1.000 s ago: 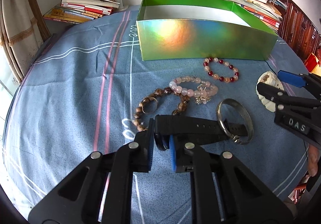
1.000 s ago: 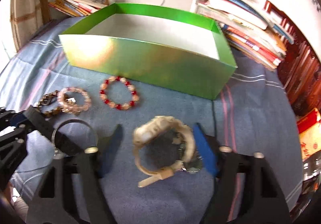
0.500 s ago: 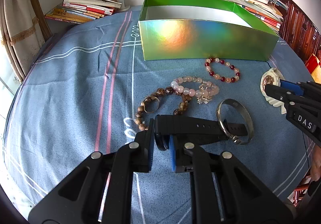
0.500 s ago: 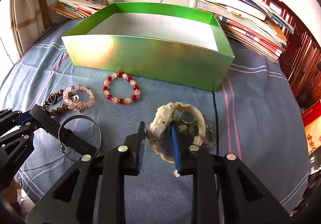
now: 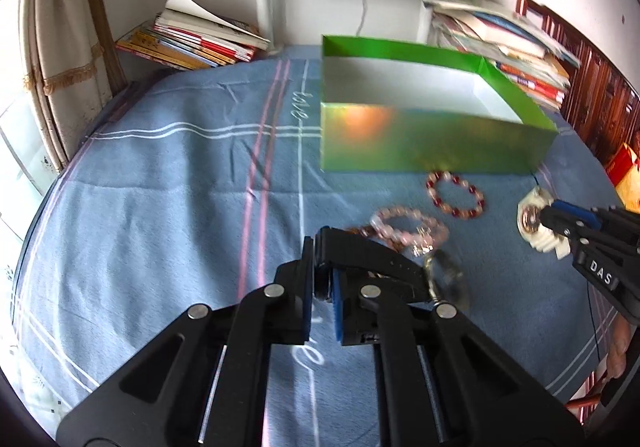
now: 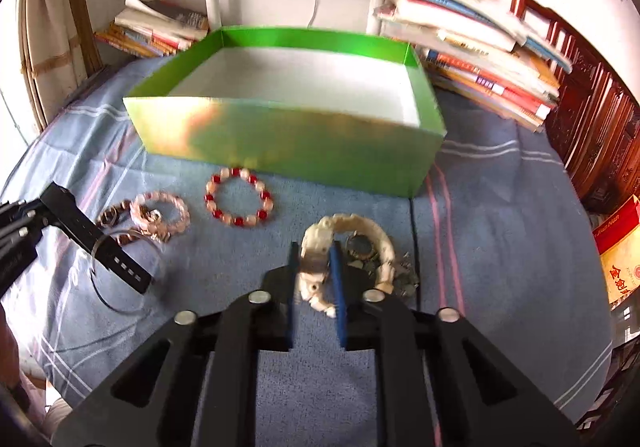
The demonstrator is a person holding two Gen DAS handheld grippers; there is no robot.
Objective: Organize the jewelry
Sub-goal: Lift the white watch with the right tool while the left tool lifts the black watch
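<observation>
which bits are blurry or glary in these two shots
Left wrist view: motion blur smears the green box and pink bead bracelet, with an orange glare patch on the box front. Right wrist view: the same glare, and the silver bangle is streaked.

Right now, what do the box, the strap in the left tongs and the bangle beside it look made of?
Box: likely foil-coated cardboard, glossy green with rainbow sheen, matte white inside. Strap: matte black, probably rubber or plastic, with punched holes. Bangle: thin, silvery, seemingly metal, though blurred.

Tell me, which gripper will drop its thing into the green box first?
Probably the left gripper: it already grips the black watch strap clear of the cloth. The right gripper's jaws are only now closing on the white bracelet beside the green box.
</observation>
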